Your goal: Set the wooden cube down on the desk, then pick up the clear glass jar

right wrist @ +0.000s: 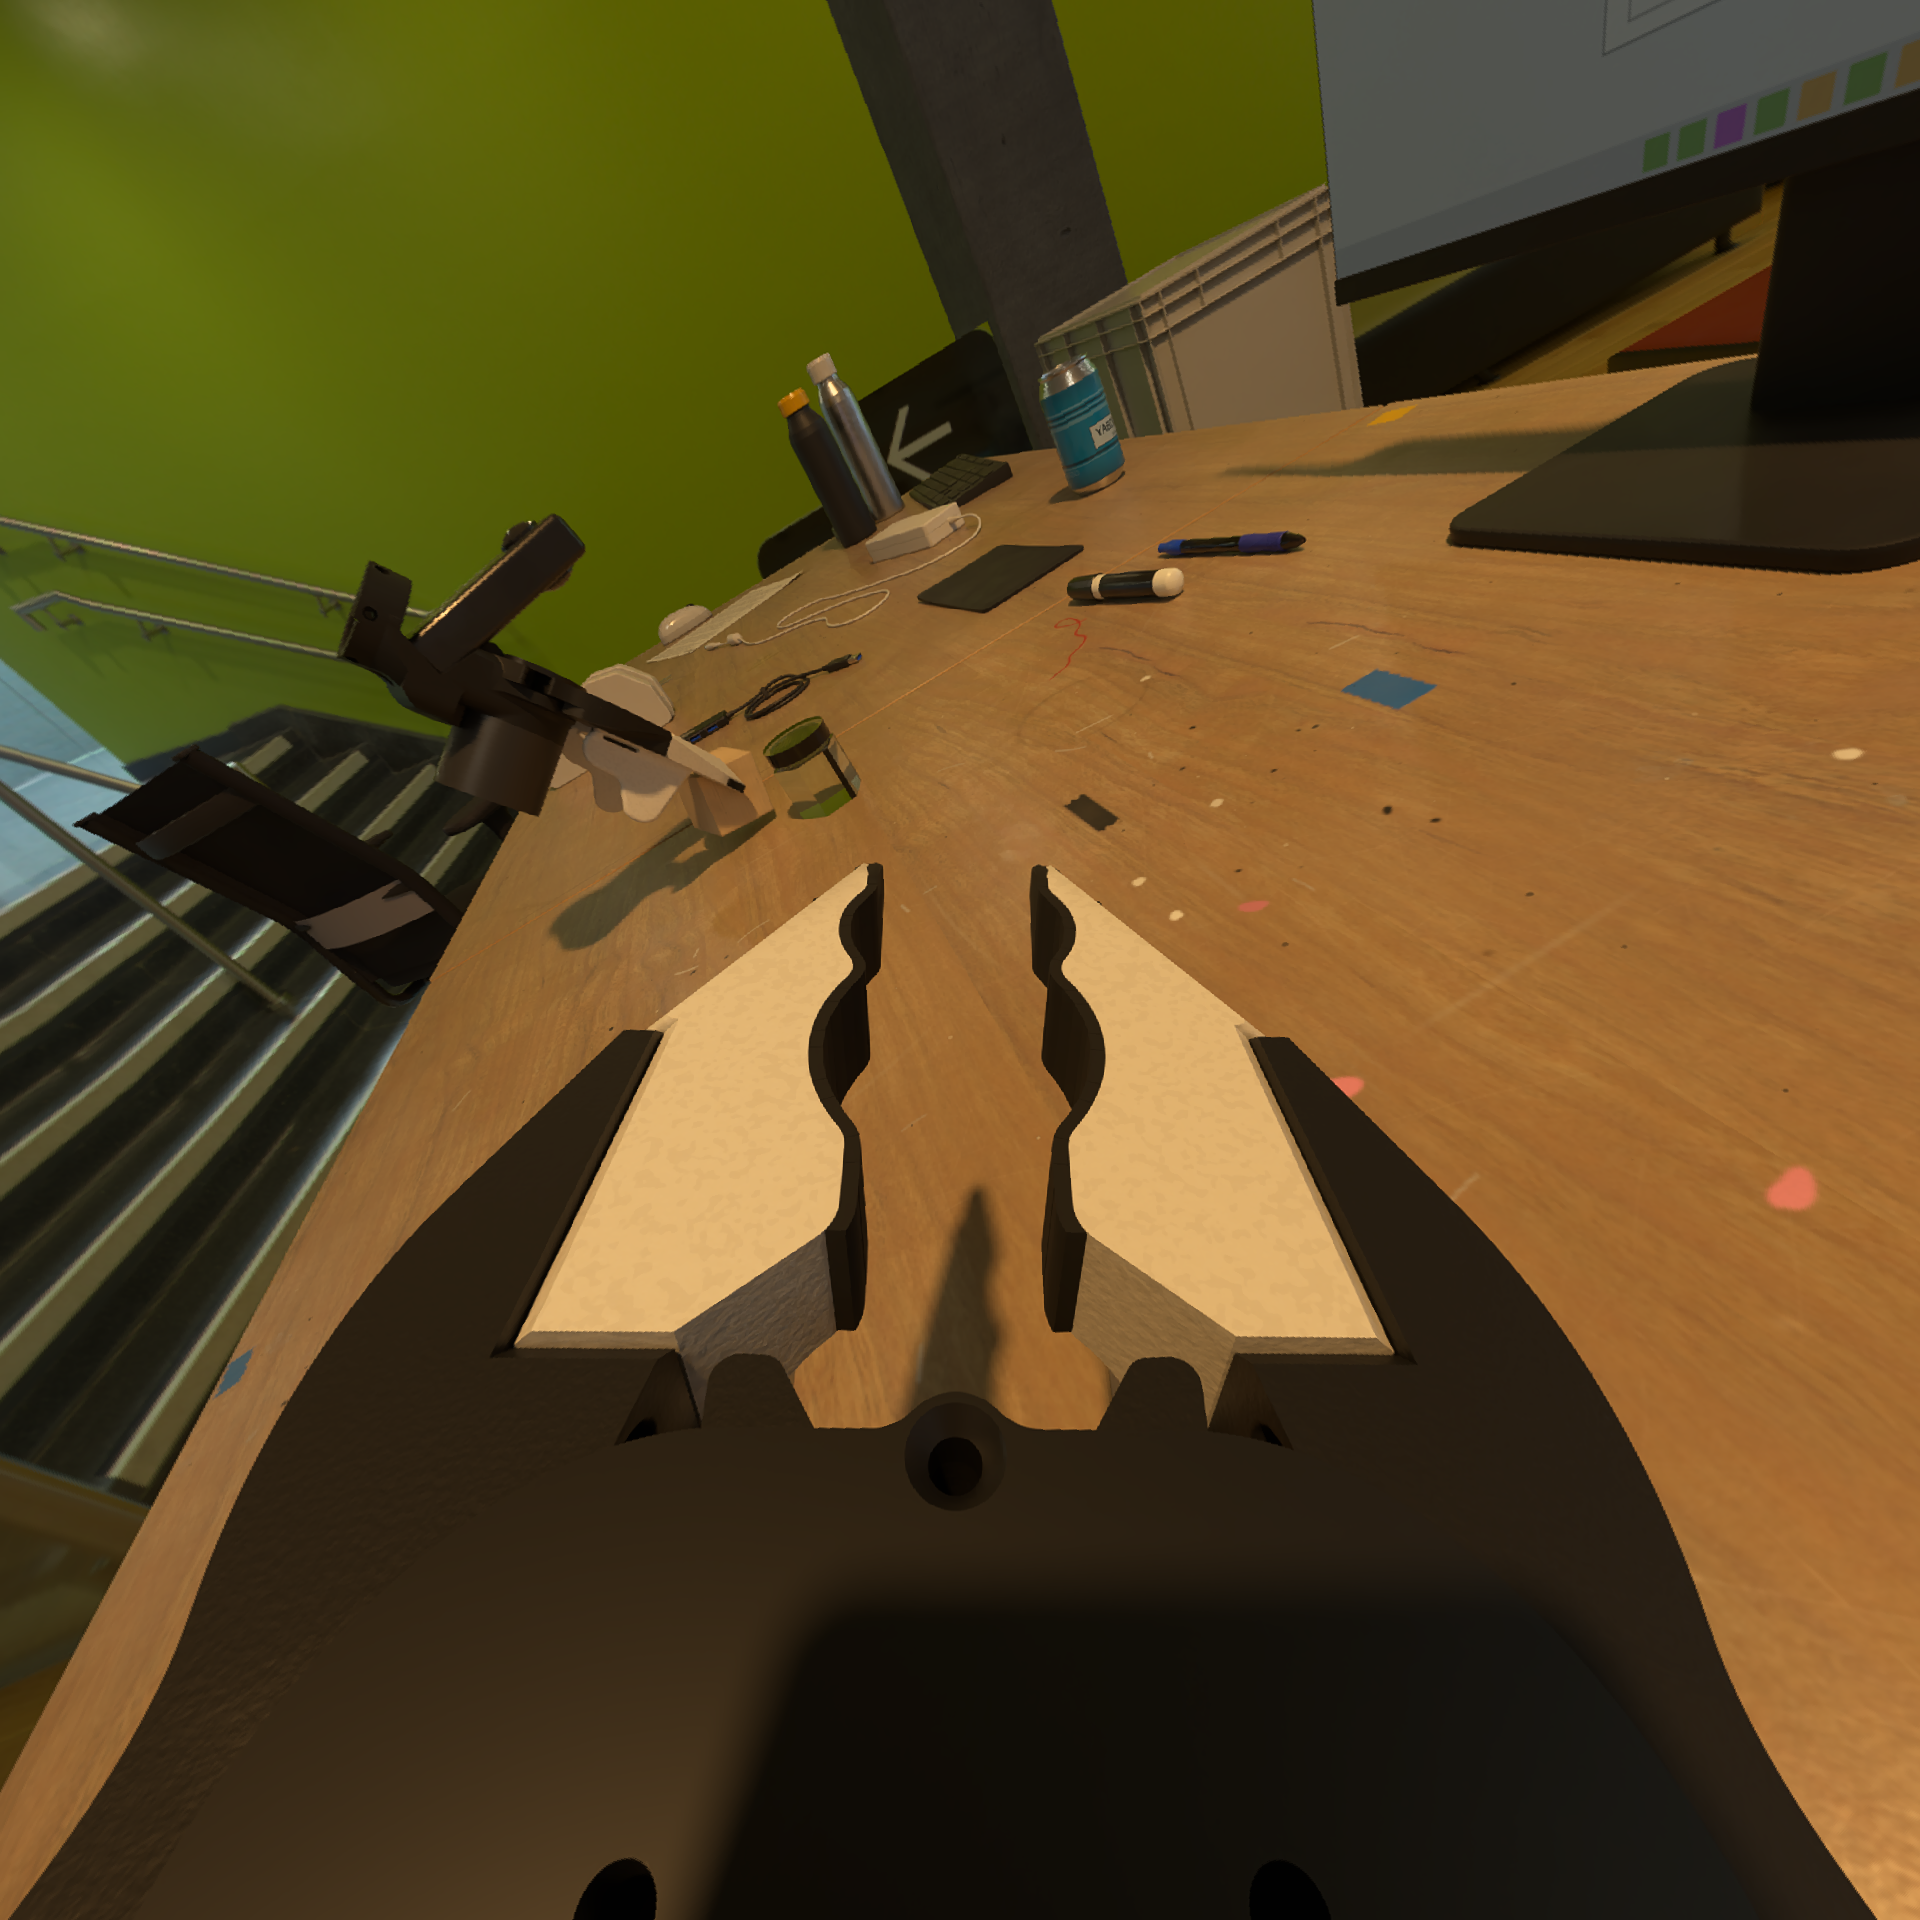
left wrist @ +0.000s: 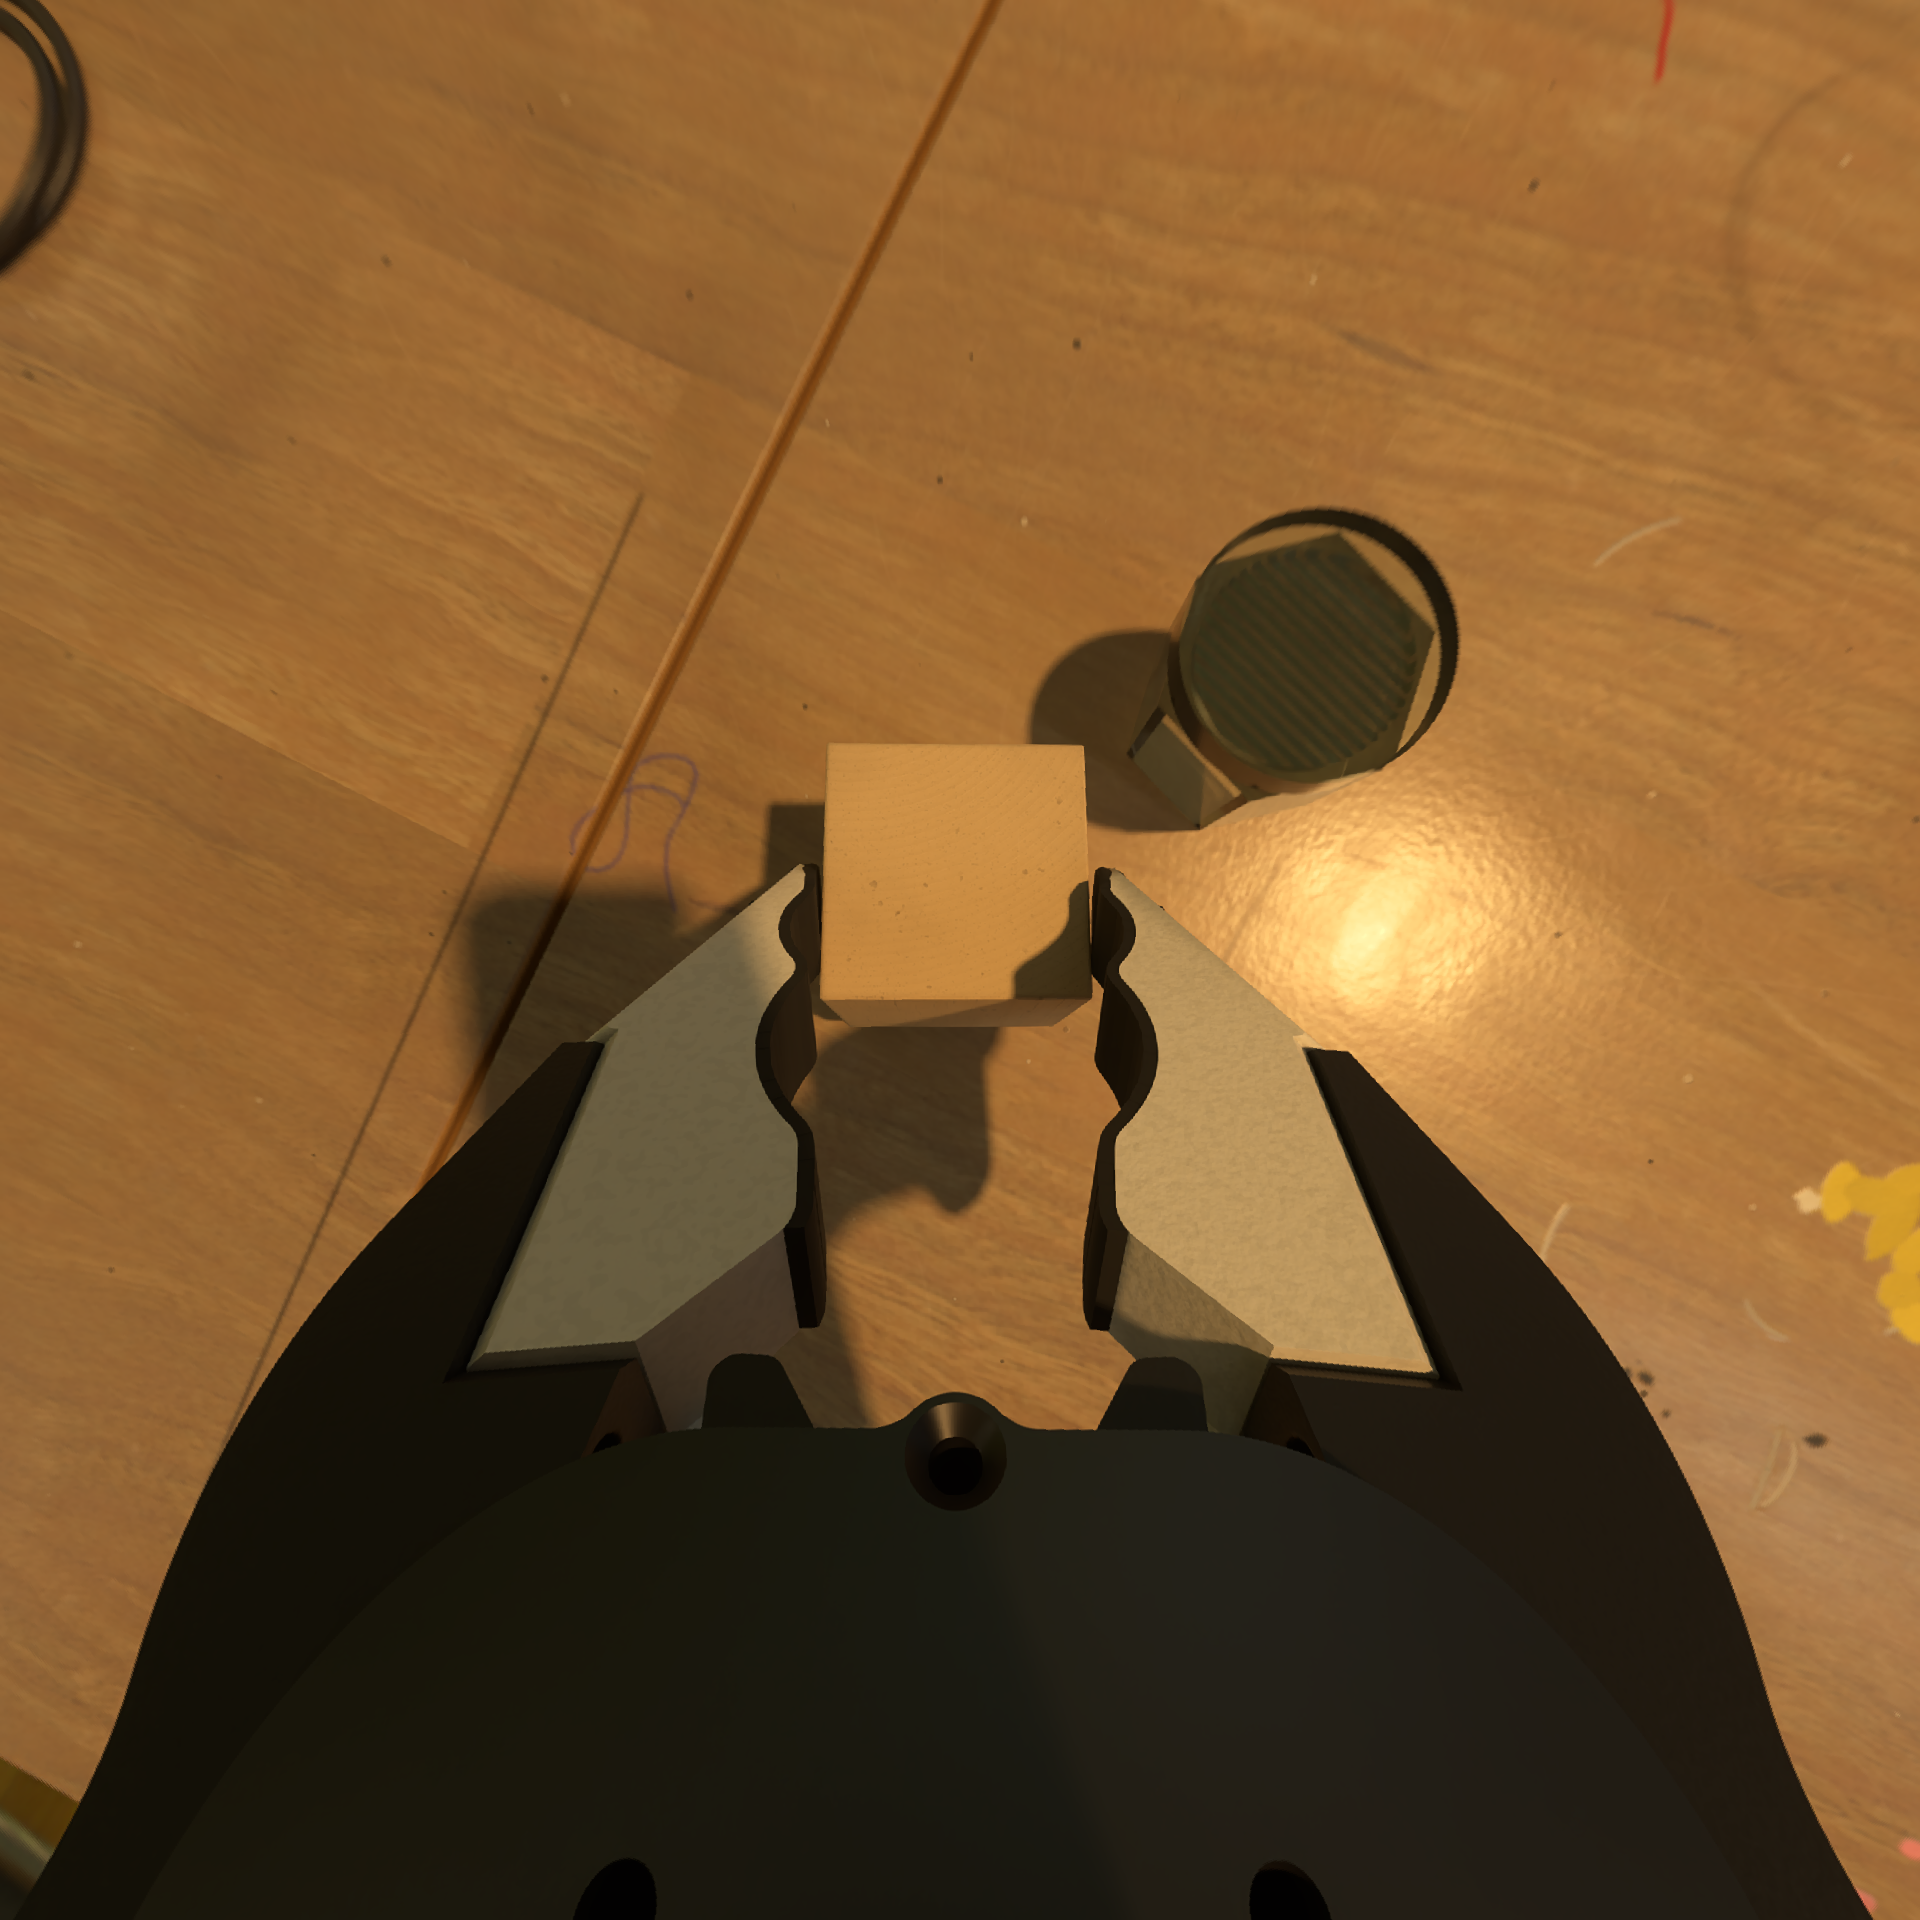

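Observation:
The wooden cube (left wrist: 956,831) sits between my left gripper's (left wrist: 954,881) fingertips, low over the desk (left wrist: 1351,1039), with its shadow close under it. The pads press both of its sides. The clear glass jar (left wrist: 1314,655) stands upright on the desk just beyond and to the right of the cube, with its dark lid on. In the right wrist view the left gripper (right wrist: 717,779), the cube (right wrist: 738,810) and the jar (right wrist: 812,767) show far ahead on the left. My right gripper (right wrist: 956,873) is open and empty, low over the desk.
The desk edge (right wrist: 416,1039) runs along the left, with stairs below it. A black cable (right wrist: 779,691), a black pad (right wrist: 997,575), two markers (right wrist: 1127,585), a blue can (right wrist: 1081,421), two bottles (right wrist: 842,457) and a monitor base (right wrist: 1714,488) lie farther off. A cable loop (left wrist: 42,135) lies at the far left.

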Tool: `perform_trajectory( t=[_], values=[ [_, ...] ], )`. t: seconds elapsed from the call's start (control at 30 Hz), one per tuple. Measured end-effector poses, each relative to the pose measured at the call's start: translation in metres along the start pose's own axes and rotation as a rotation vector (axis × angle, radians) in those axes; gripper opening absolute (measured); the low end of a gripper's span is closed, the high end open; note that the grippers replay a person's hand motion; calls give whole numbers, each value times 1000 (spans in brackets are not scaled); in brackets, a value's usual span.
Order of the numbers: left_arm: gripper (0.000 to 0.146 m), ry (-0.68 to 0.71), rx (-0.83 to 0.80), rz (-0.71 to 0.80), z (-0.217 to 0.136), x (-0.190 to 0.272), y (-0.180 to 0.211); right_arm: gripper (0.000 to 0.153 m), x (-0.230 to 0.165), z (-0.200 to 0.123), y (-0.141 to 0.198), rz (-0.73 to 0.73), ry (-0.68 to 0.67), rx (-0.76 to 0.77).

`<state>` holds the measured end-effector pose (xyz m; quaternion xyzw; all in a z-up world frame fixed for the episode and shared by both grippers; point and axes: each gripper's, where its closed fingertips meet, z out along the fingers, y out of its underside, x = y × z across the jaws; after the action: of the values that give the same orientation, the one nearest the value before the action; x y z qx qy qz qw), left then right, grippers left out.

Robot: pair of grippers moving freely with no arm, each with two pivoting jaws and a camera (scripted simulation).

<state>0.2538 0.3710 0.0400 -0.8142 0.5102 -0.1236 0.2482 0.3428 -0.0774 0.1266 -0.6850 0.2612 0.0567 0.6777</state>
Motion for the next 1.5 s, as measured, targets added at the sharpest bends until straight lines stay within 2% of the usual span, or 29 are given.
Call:
perform_trajectory(
  t=[0.17, 0.33, 0.47, 0.57, 0.73, 0.83, 0.87, 0.93, 1.03, 1.1, 1.27, 1.5],
  values=[
    [52, -15, 80, 16, -27, -2, -19, 28, 1, 0, 0, 6, -1, 1],
    [52, 0, 268, 74, -98, 19, -53, 28, 3, 0, -1, 0, 8, 5],
    [52, 140, 470, 271, -161, 85, -84, 28, 7, -2, -1, 3, 20, 5],
    [52, 363, 515, 525, -185, 160, -77, 28, 8, -7, -1, 4, 30, 6],
    [52, 814, 452, 964, -187, 284, -23, 28, 12, -21, 0, -9, 72, 15],
    [52, 1102, 416, 1088, -193, 345, 8, 28, 16, -35, 0, -8, 108, 29],
    [52, 1156, 390, 1117, -190, 361, 15, 28, 17, -41, 1, -8, 124, 33],
    [52, 1164, 344, 1209, -177, 384, 24, 28, 20, -54, 1, -4, 159, 48],
    [52, 1091, 339, 1328, -149, 405, 24, 28, 24, -76, 0, 12, 212, 81],
    [52, 1108, 351, 1326, -138, 417, 19, 28, 27, -90, 0, 23, 245, 103],
    [52, 1248, 303, 1301, -122, 433, 17, 28, 32, -118, 1, 56, 305, 145],
    [52, 1256, 293, 1371, -101, 446, 21, 28, 33, -133, 4, 95, 327, 175]
  ],
)
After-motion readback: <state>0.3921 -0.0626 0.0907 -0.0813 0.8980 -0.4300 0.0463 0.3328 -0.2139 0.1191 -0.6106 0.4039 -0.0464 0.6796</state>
